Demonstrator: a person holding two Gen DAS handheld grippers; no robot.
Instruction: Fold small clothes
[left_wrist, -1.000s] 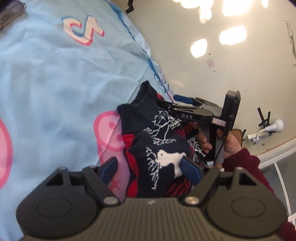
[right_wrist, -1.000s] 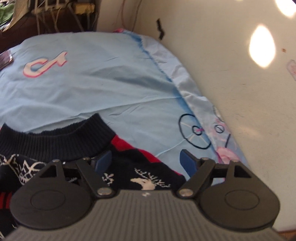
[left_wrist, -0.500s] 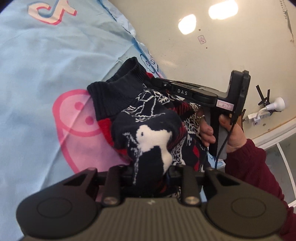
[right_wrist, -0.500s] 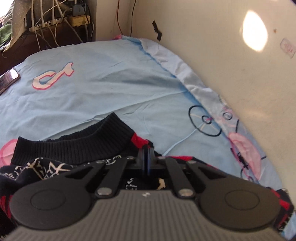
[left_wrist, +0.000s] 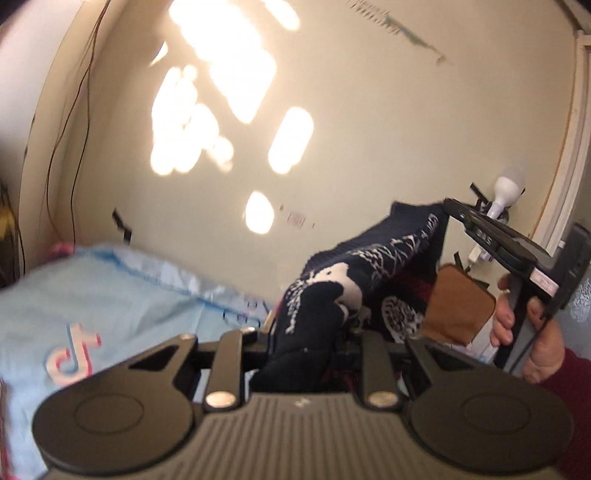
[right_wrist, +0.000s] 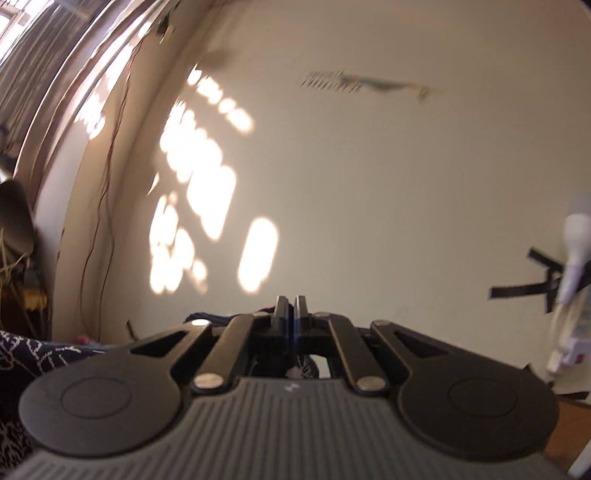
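A small navy knit sweater (left_wrist: 332, 280) with white reindeer and red bands hangs in the air between my two grippers. My left gripper (left_wrist: 306, 332) is shut on a bunched part of it. My right gripper (right_wrist: 291, 314) is shut on another edge; it also shows in the left wrist view (left_wrist: 448, 205), held higher, at the right, by a hand in a dark red sleeve. In the right wrist view only a strip of the sweater (right_wrist: 26, 350) shows at the left edge.
The light blue bedsheet (left_wrist: 110, 295) with a pink and white logo lies below at the left. A cream wall (left_wrist: 351, 129) with sun patches fills the background. A white plug and cable (left_wrist: 506, 188) hang on the wall at the right.
Both grippers, shut on the sweater, have lifted it off the sheet and tilted up toward the wall. The right gripper is now higher than the left.
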